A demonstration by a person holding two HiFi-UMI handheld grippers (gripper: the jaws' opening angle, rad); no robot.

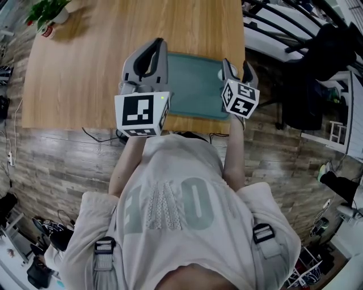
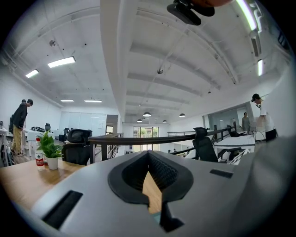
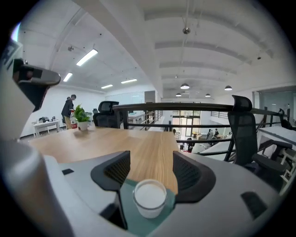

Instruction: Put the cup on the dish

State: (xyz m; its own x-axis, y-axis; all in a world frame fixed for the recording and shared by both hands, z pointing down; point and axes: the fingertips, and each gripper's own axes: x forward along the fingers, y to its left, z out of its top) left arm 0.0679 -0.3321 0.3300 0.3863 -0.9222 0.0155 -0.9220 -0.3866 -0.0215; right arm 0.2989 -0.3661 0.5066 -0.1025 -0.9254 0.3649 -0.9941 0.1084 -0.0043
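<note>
The wooden table (image 1: 85, 68) bears a green mat (image 1: 193, 85) at its near edge. Both grippers hang over the mat. The left gripper (image 2: 148, 155) has its 2 jaws closed tip to tip with nothing between them. The right gripper (image 3: 150, 169) has its jaws wide apart. A plant (image 1: 48, 14) stands at the table's far left corner. The white cup (image 3: 149, 196) stands upright on the mat between the right gripper's jaws.

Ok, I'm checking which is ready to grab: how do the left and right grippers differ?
The left gripper has its jaws together; the right gripper has them apart. Nothing sits between the left gripper's jaws, while a white cup on a green mat stands between the right gripper's. Both are held over the wooden table's near edge.
</note>
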